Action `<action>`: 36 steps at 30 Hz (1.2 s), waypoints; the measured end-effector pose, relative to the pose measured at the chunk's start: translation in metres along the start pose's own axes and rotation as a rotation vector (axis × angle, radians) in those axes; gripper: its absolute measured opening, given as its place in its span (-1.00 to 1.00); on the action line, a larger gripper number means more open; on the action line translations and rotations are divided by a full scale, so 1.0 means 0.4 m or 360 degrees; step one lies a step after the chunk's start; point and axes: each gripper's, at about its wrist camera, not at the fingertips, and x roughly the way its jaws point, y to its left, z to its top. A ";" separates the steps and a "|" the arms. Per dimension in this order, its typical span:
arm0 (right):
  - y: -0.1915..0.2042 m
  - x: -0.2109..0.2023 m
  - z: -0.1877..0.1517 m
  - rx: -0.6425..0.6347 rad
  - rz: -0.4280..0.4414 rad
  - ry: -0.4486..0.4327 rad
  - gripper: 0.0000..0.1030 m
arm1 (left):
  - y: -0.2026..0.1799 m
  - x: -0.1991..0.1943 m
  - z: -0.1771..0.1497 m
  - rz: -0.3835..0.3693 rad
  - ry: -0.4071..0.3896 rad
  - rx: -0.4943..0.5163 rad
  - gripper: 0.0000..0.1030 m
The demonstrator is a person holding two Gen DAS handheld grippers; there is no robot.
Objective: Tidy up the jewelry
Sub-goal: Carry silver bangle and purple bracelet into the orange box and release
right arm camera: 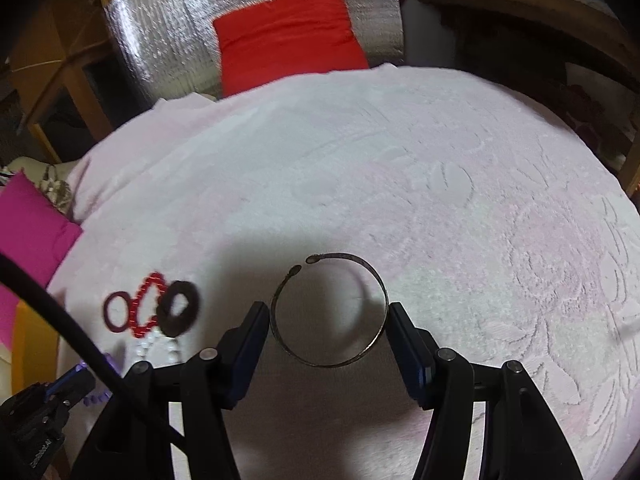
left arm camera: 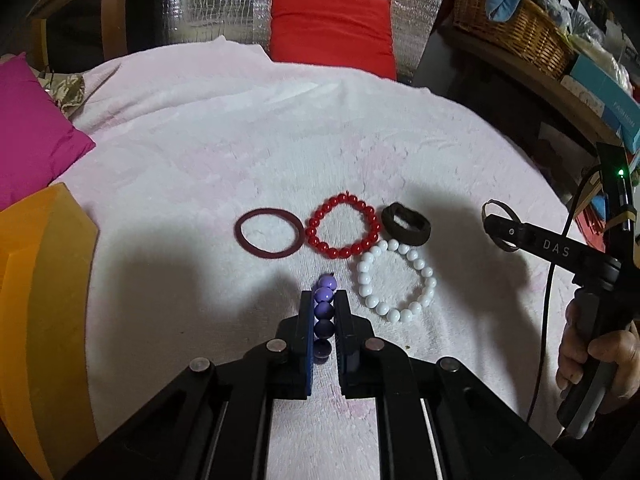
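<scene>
While both grippers work over the towel-covered table point(left arm camera: 200, 140), I read the step in hand as carrying two pieces toward the row of sorted jewelry. My left gripper point(left arm camera: 324, 300) has its fingers nearly closed on a purple bead bracelet point(left arm camera: 324, 308), whose beads stand in a single file between the pads, the farthest bead poking out past the fingertips. My right gripper point(right arm camera: 326, 316) has its fingers about half open, pads pressed against opposite sides of a thin metal cuff bangle point(right arm camera: 330, 312), which sits between them with its gap turned away from the camera.

Sorted so far, as I judge it, are four pieces on the towel ahead of the left gripper: a dark red ring bangle point(left arm camera: 267, 233), a red bead bracelet point(left arm camera: 343, 226) touching it, a dark fabric hair band point(left arm camera: 406, 225) just beside that, and a white bead bracelet point(left arm camera: 395, 281) below the hair band.

Next, I expect, the purple strand needs a free patch of towel near the white bracelet, lowered and let go without nudging its neighbours; the cuff would follow.

The purple beads are glossy and round. The cuff is a narrow, tarnished band with small rounded ends. Whether it rests on the towel or hangs clear, I cannot tell.
</scene>
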 end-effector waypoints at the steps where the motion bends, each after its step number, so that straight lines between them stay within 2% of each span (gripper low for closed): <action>1: 0.006 -0.008 0.001 -0.0004 0.0022 -0.0020 0.22 | 0.001 -0.008 0.000 -0.0001 -0.0013 -0.0007 -0.82; 12: 0.086 -0.071 -0.010 -0.0055 0.0243 -0.0154 0.22 | -0.007 -0.147 -0.029 0.0016 -0.0190 -0.0132 -0.82; 18: 0.149 -0.114 -0.035 -0.0101 0.0400 -0.0208 0.22 | -0.002 -0.313 -0.062 0.0051 -0.0371 -0.0247 -0.82; 22: 0.213 -0.175 -0.065 -0.0173 0.0579 -0.0284 0.22 | 0.039 -0.466 -0.094 0.0094 -0.0511 -0.0303 -0.82; 26: 0.325 -0.226 -0.094 -0.0278 0.0754 -0.0296 0.22 | 0.116 -0.609 -0.134 0.0219 -0.0641 -0.0353 -0.82; 29: 0.446 -0.252 -0.112 -0.0397 0.0857 -0.0238 0.22 | 0.182 -0.666 -0.167 0.0319 -0.0681 -0.0402 -0.82; 32: 0.581 -0.255 -0.121 -0.0498 0.0949 -0.0142 0.22 | 0.277 -0.671 -0.203 0.0397 -0.0650 -0.0510 -0.82; 36: 0.747 -0.222 -0.136 -0.0596 0.0977 0.0011 0.23 | 0.380 -0.601 -0.238 0.0459 -0.0536 -0.0637 -0.82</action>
